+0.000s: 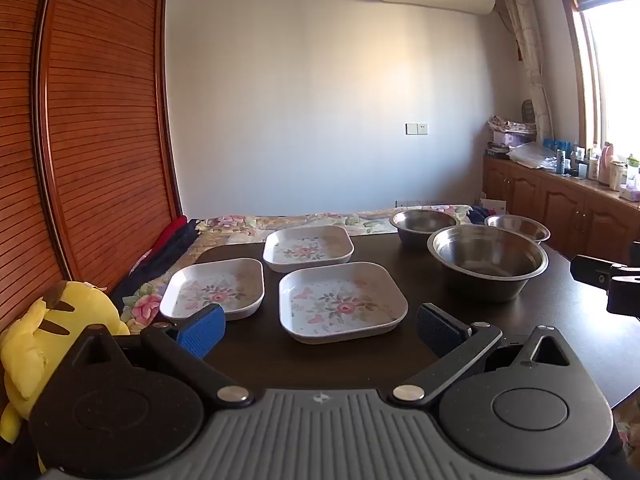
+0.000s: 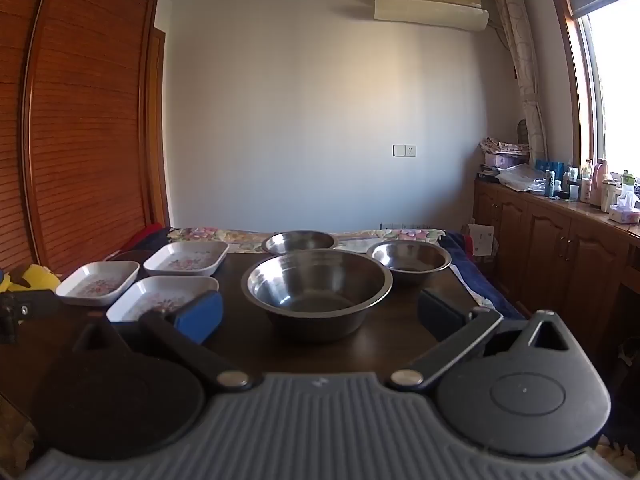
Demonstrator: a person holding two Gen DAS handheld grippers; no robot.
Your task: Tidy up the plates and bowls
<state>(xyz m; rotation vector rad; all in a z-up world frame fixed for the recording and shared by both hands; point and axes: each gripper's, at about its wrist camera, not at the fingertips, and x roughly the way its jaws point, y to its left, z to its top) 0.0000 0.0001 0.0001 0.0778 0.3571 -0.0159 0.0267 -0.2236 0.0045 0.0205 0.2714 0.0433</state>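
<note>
Sitting apart: square floral plates (image 1: 342, 305), round steel bowls (image 2: 318, 286); both tools spread wide, empty.

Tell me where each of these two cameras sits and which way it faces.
Left wrist: on the open left gripper, facing the nearest square floral plate; the right gripper's edge shows.
Right wrist: on the open right gripper, facing the large steel bowl.
Shared: the dark table, three plates, three bowls, far wall.
</note>
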